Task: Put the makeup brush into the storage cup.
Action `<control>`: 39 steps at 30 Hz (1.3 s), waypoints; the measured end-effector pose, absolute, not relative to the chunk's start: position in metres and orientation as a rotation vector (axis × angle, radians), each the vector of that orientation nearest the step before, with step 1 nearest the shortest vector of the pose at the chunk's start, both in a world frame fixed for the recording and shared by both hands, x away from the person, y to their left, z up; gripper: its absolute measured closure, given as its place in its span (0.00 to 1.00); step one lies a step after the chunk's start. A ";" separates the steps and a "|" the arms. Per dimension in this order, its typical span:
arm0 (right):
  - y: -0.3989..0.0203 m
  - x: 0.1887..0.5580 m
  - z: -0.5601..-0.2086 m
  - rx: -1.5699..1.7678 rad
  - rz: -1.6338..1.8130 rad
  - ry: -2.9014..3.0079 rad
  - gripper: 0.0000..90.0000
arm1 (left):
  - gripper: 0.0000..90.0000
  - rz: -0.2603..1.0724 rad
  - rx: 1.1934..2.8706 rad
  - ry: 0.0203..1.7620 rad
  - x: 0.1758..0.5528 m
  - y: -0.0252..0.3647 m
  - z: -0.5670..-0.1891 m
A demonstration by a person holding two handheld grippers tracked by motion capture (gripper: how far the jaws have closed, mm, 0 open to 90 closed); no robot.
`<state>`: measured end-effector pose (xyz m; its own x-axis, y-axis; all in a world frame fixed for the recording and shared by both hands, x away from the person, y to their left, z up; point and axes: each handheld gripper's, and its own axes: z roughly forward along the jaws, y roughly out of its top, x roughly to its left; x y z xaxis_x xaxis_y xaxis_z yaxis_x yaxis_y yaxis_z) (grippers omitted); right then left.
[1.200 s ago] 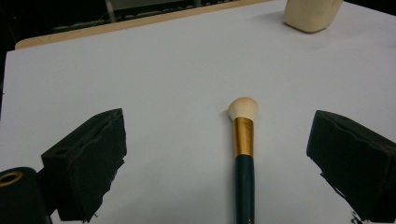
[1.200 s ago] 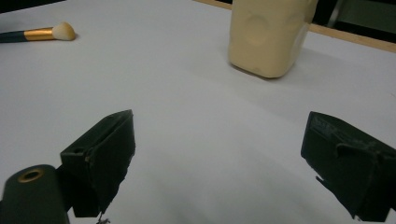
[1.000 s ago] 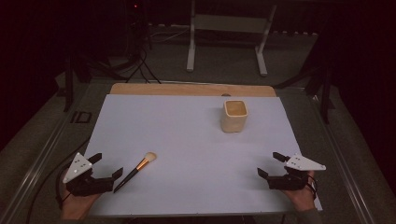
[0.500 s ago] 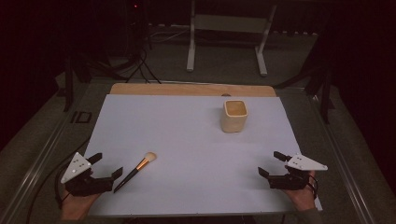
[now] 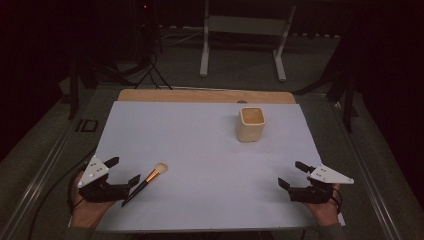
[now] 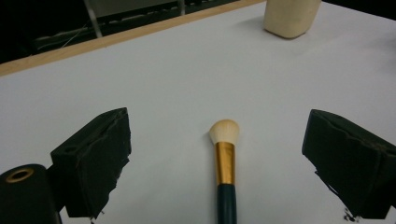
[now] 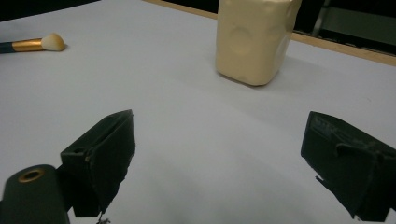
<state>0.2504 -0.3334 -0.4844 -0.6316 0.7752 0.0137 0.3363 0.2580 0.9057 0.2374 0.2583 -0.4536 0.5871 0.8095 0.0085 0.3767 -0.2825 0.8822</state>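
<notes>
We have our left gripper near the front left corner of the table, its jaws standing wide apart with nothing pressed between them. The makeup brush lies flat on the white sheet close to that corner, its pale bristle head pointing toward the middle of the table and its dark handle running back between our left jaws; in the left gripper view the brush sits in the gap with clear space to either pad, so we judge it untouched for now. Our right gripper rests near the front right corner, jaws likewise spread and empty. The cream-coloured cup stands upright toward the back right of the sheet, well apart from both grippers, and as far as the high view lets us see, nothing is in it. So the work looks to be at its very start: the brush is lined up for a grasp but not yet taken. Closing on the handle, lifting it and, we guess, carrying it across to the cup all remain to be done.
</notes>
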 end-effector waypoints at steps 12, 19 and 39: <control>-0.335 0.250 -0.484 1.014 1.346 2.095 0.11 | 0.13 0.563 1.890 0.914 0.259 0.244 -0.448; -0.335 0.250 -0.484 1.015 1.350 2.092 0.11 | 0.13 0.560 1.904 0.904 0.271 0.233 -0.448; -0.335 0.250 -0.483 1.013 1.353 2.094 0.11 | 0.15 0.518 1.944 0.896 0.285 0.221 -0.453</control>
<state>0.2500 -0.3348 -0.4832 -0.6307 0.7758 0.0204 0.3375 0.2506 0.9074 0.2848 0.2206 -0.4531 0.6490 0.7608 0.0019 0.3811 -0.3273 0.8647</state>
